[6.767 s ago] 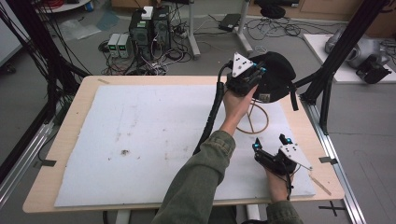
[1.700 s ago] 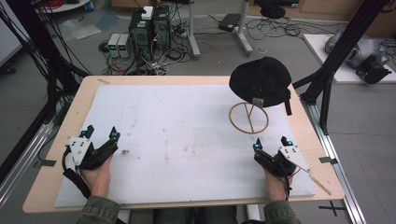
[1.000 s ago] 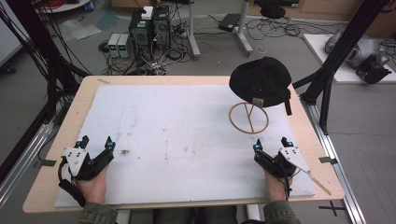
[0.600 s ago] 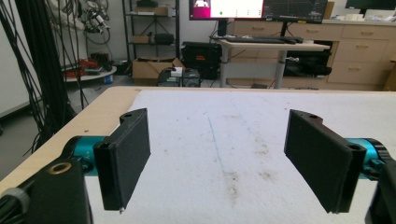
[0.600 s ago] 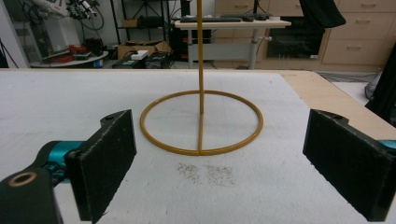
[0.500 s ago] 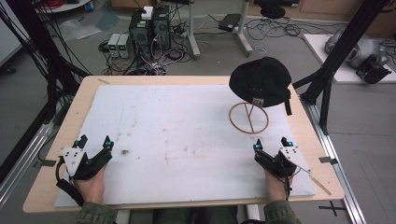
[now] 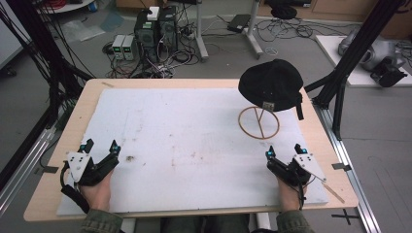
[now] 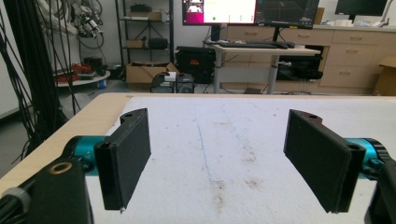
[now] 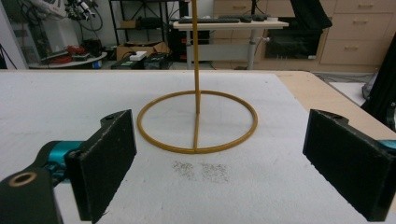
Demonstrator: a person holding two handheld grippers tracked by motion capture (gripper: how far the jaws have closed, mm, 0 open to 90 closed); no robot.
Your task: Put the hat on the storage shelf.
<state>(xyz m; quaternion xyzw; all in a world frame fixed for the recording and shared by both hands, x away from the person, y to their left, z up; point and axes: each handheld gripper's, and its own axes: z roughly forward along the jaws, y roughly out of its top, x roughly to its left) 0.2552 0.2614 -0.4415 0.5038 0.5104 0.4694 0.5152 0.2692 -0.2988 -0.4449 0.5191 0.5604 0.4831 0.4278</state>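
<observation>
Black-jawed left gripper [image 7: 99, 149] and right gripper [image 7: 283, 153] rest level on the white mat [image 7: 194, 136], jaws spread, empty.

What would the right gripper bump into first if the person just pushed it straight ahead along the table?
Most likely the hat stand: its ring base lies flat on the white mat just ahead of the right gripper, whose jaws stand open with nothing between them. The black cap sits higher, atop the stand's post.
</observation>
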